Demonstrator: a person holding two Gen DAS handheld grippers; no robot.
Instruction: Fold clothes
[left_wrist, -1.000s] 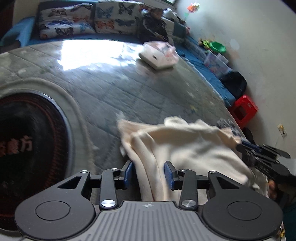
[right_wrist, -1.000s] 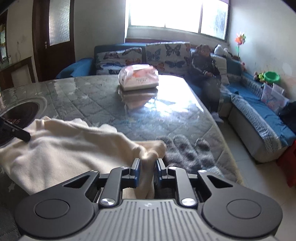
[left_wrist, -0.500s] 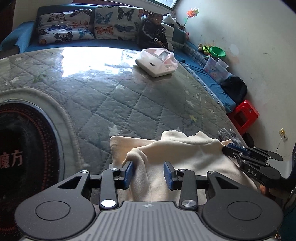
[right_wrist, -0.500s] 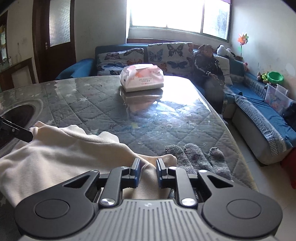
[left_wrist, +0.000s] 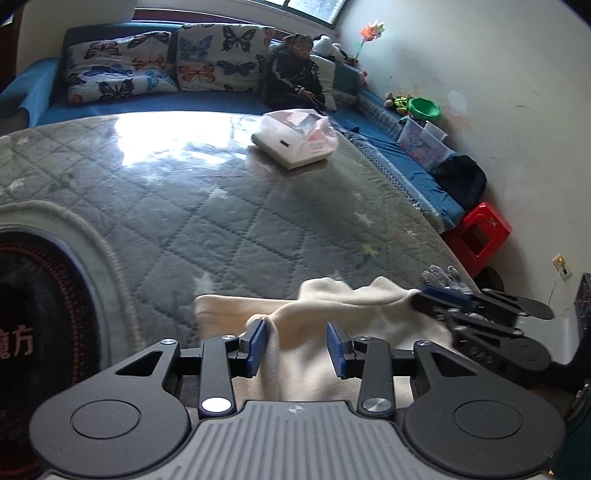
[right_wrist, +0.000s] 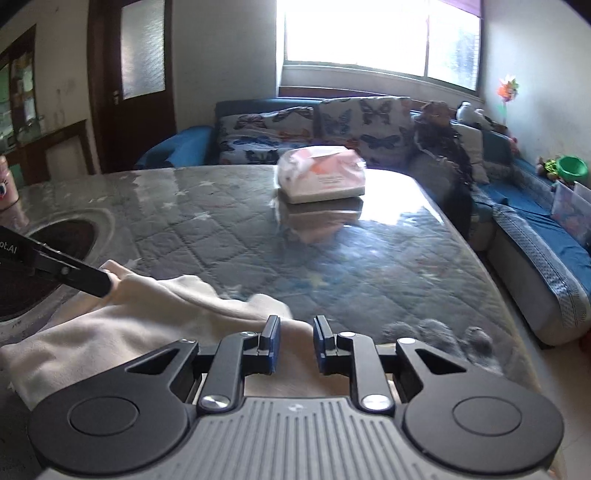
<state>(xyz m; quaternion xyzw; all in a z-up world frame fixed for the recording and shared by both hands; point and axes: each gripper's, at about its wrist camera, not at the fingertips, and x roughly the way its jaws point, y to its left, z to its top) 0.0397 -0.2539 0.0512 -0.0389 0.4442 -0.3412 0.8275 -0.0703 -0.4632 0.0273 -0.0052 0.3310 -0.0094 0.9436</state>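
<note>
**Cream garment held at both ends near the bench's front edge**

Here, going left to right in the left wrist view, a dark round inset (left_wrist: 40, 332) fills the left of the quilted grey bench (left_wrist: 221, 221). The cream garment (left_wrist: 332, 306) lies bunched at the near edge. The left hand-held gripper (left_wrist: 297, 347) has its blue pads partly apart with a fold of the garment bunched between them; the cloth touches the left pad, but whether the right pad presses it I cannot tell. To its right, the right hand-held gripper (left_wrist: 436, 295) reaches in at the garment's far corner. A grey glove (left_wrist: 441, 275) lies just beyond it. A tissue pack (left_wrist: 295, 138) sits well apart, farther back on the bench.

In the right wrist view, the right hand-held gripper (right_wrist: 297, 343) is narrow, pinching a fold of the garment (right_wrist: 110, 332). The glove (right_wrist: 439, 332) lies just to its right.
</note>
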